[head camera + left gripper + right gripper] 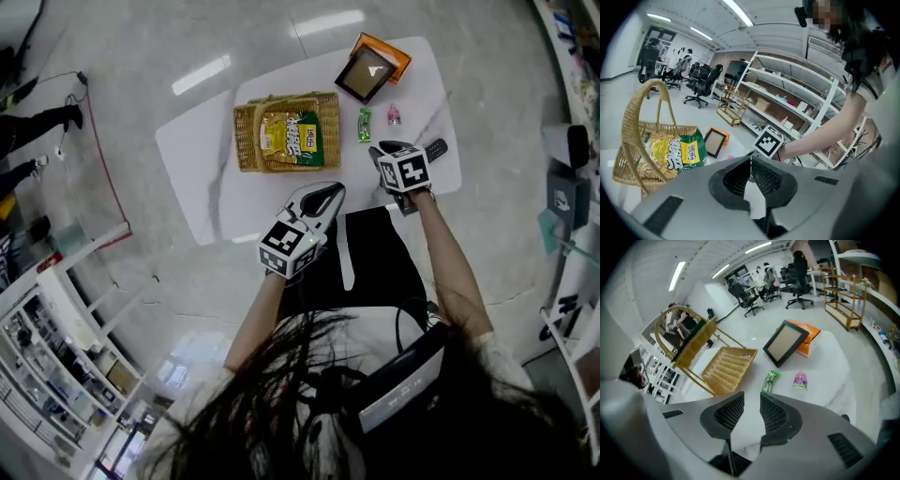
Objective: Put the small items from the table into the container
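Note:
A wicker basket with a tall handle stands on the white table and holds a green and yellow snack bag. To its right lie a small green packet and a small pink item. My right gripper hovers just in front of them, open, nothing between its pads. In the right gripper view the green packet and the pink item lie just beyond its jaws. My left gripper is shut and empty at the table's near edge, in front of the basket.
A dark picture frame leans on an orange box at the table's far right. A dark oblong thing lies right of my right gripper. Shelving stands beyond the table on the right. Office chairs and people are far off.

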